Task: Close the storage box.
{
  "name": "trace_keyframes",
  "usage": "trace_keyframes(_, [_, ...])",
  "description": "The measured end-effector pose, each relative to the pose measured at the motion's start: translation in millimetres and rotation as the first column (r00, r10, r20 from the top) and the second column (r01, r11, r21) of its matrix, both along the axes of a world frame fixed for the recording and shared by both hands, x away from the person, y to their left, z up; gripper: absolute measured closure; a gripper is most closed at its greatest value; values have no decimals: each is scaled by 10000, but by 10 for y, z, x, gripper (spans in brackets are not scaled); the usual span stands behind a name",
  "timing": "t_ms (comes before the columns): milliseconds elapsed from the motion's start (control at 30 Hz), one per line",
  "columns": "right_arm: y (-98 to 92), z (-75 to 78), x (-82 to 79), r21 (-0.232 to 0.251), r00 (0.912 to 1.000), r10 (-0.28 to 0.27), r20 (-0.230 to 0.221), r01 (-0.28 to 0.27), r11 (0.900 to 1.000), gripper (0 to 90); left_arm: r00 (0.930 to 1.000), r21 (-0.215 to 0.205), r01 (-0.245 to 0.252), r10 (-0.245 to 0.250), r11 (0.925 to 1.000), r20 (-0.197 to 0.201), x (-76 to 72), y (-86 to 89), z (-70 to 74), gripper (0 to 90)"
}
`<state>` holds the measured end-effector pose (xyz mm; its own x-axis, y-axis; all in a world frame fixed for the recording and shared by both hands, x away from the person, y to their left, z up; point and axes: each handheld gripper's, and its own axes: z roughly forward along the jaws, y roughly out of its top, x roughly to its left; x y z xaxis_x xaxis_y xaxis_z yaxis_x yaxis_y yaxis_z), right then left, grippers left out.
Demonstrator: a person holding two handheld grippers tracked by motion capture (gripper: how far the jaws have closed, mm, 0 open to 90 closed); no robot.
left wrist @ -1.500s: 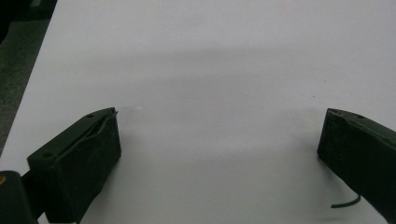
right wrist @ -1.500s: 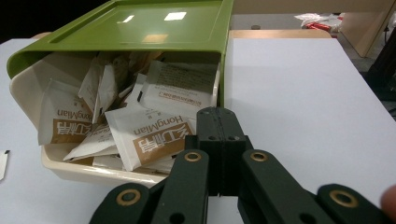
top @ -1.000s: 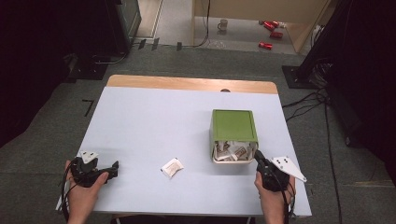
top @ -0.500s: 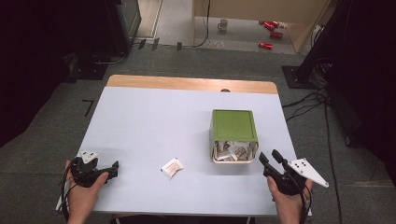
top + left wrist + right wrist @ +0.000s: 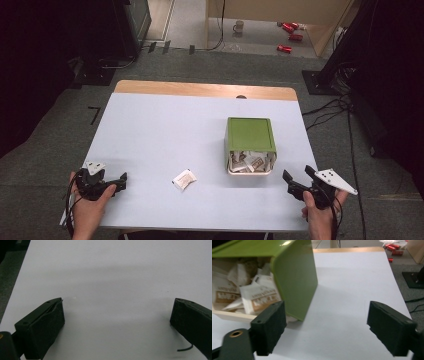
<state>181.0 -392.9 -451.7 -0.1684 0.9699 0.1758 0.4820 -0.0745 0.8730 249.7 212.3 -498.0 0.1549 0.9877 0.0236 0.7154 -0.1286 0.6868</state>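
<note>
A green box [image 5: 250, 134] lies on its side right of the table's [image 5: 165, 125] middle, its open mouth toward the person and packed with white paper sachets [image 5: 250, 162]. One loose sachet [image 5: 184, 179] lies apart to its left, near the front edge. The right gripper [image 5: 297, 181] hovers just right of the box mouth, its jaws having just been opening, now spread wide with nothing between them. The left gripper [image 5: 122, 180] rests at the front-left corner, jaws wide apart and empty, pointing toward the loose sachet.

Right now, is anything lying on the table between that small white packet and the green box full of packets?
Nothing visible: bare table separates the small white packet from the green box.
</note>
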Motion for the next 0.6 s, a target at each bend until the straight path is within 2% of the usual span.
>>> trace_keyframes(367, [-249,-271,64,-393,9938,-643,-910,609,9974,142,10000,1,2,-2,10000,-9,0,0,1,0])
trace_keyframes(533, [-264,-374,94,-599,9880,-717,-1364,640,9961,143,10000,1,3,-3,10000,-12,1,0,1,0])
trace_keyframes(600, [-244,-421,122,-834,9843,-713,-1614,584,9948,144,10000,2,-1,1,10000,-13,1,0,1,0])
